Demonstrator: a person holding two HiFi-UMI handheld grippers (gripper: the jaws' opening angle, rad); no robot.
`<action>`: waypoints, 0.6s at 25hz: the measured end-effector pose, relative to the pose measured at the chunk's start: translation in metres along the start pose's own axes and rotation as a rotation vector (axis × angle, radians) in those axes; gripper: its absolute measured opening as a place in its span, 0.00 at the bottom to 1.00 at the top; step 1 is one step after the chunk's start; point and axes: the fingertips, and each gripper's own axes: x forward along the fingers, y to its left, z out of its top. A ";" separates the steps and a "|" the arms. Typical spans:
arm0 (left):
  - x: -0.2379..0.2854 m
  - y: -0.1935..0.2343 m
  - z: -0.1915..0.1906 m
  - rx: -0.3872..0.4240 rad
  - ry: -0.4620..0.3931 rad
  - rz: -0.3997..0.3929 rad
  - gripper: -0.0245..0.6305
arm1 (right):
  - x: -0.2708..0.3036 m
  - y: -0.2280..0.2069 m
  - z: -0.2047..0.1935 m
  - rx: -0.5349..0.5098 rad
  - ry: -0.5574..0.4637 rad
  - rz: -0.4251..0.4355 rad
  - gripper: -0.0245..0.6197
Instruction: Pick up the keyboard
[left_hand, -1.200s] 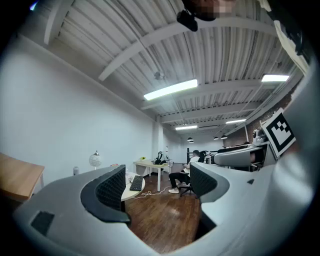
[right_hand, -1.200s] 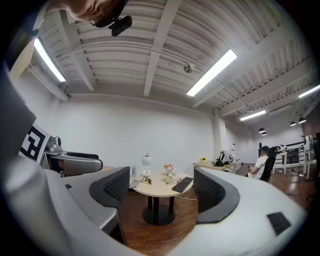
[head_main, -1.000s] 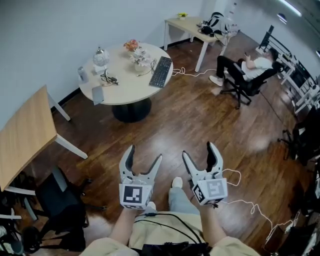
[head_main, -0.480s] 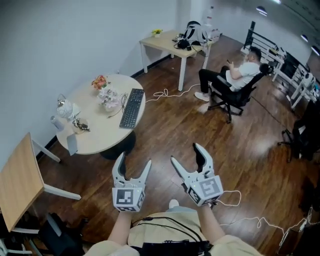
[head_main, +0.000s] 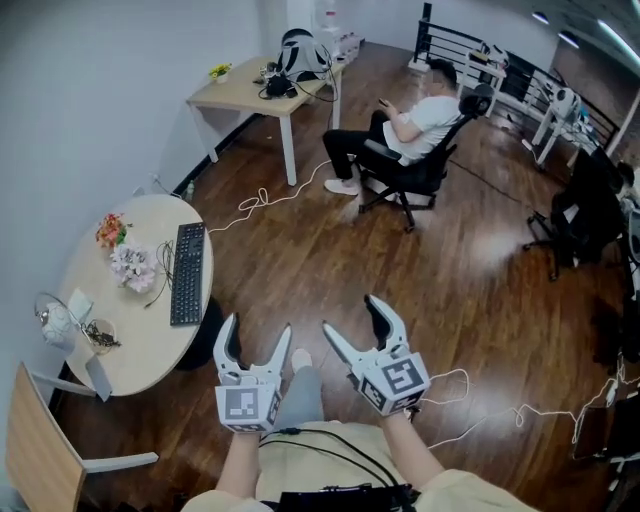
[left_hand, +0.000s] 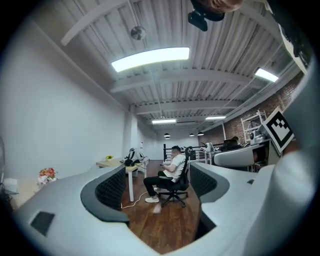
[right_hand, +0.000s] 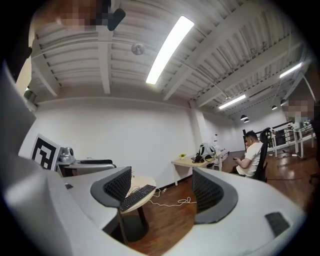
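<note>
The black keyboard (head_main: 187, 273) lies on the right part of a round beige table (head_main: 130, 335) at the left of the head view. Both grippers hang over the wooden floor, to the right of the table and apart from it. My left gripper (head_main: 257, 335) is open with nothing between its jaws; in the left gripper view (left_hand: 157, 187) it looks past the table toward a seated person. My right gripper (head_main: 355, 322) is open and empty too. In the right gripper view (right_hand: 162, 192) the keyboard (right_hand: 136, 197) shows beyond the left jaw, some way off.
Flowers (head_main: 125, 265), a glass lamp (head_main: 55, 322) and small items share the round table. A person sits in an office chair (head_main: 410, 125) beside a rectangular desk (head_main: 265, 90). White cables (head_main: 470, 400) trail on the floor at my right. A wooden table (head_main: 35, 450) stands at lower left.
Both grippers have travelled across the room together. The round table with the keyboard has slid from the upper middle to the left edge of the head view and now lies beside me.
</note>
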 end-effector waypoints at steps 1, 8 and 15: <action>0.018 0.001 -0.004 -0.003 -0.001 -0.008 0.64 | 0.007 -0.013 -0.004 0.001 0.002 -0.012 0.65; 0.146 0.077 -0.024 -0.056 -0.029 0.011 0.64 | 0.139 -0.062 0.005 -0.080 -0.008 0.027 0.64; 0.201 0.216 -0.010 -0.053 -0.066 0.211 0.64 | 0.358 0.002 0.063 -0.222 -0.137 0.359 0.64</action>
